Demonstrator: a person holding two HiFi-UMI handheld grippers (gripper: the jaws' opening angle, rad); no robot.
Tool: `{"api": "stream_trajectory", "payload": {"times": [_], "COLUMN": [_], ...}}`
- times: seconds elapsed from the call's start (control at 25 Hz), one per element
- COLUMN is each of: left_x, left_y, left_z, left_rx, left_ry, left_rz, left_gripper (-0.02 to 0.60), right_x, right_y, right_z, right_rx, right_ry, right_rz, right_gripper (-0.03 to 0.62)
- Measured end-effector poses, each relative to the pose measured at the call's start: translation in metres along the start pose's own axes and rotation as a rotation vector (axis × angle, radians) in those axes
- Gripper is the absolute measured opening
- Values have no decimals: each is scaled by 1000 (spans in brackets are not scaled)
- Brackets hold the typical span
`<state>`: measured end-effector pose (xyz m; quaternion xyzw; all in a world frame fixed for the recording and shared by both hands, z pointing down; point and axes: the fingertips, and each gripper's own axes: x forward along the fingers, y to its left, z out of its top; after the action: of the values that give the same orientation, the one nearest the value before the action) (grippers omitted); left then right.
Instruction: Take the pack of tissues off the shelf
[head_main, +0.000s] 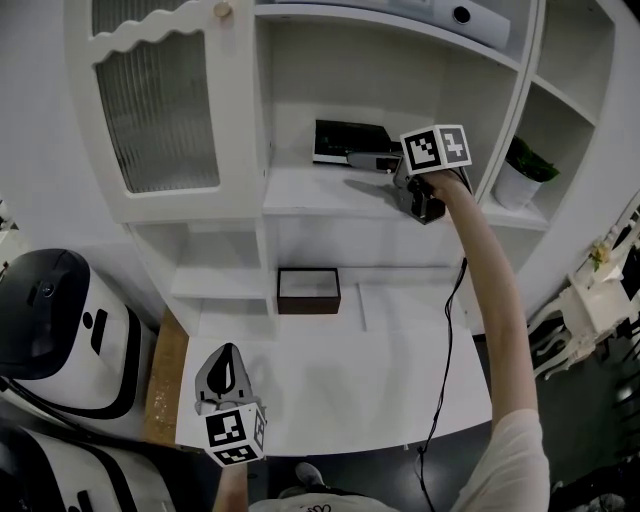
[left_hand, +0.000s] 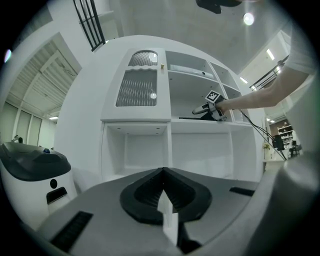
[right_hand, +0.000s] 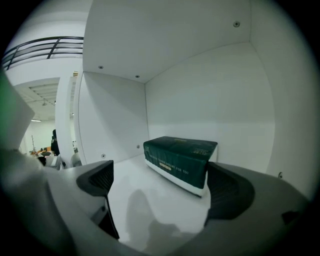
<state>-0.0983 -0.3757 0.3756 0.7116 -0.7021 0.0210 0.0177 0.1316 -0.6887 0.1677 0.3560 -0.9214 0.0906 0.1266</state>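
The pack of tissues is dark green with a white base and lies flat at the back of the upper middle shelf. In the right gripper view the pack lies just ahead of the jaws, nearer the right one. My right gripper reaches into that shelf and is open, its jaws wide apart with nothing between them; its midpoint is short of the pack. My left gripper hangs low over the white counter, shut and empty, jaws pressed together.
A dark brown open box stands on the counter under the shelf. A cabinet door with ribbed glass is left of the shelf. A potted plant sits in the right compartment. Black-and-white appliances stand at the left.
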Motion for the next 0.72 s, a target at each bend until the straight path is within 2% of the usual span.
{"api": "stream_trajectory", "payload": {"times": [0.12, 0.44, 0.6, 0.72], "left_x": [-3, -14, -19, -20], "left_y": [-1, -11, -13, -10], "left_z": [3, 16, 14, 16], "left_rx": [5, 12, 13, 13], "left_ry": [-6, -45, -42, -48], "left_rz": [2, -7, -15, -10], "left_gripper": [-2, -2, -2, -2], "right_x": [-4, -2, 4, 2], "right_y": [23, 116, 134, 126], "right_z": [-3, -9, -10, -9], "right_rx": [-34, -126, -134, -148], "right_ry": [-9, -4, -1, 1], "right_rz": [38, 219, 241, 203], "right_gripper": [591, 591, 591, 591]}}
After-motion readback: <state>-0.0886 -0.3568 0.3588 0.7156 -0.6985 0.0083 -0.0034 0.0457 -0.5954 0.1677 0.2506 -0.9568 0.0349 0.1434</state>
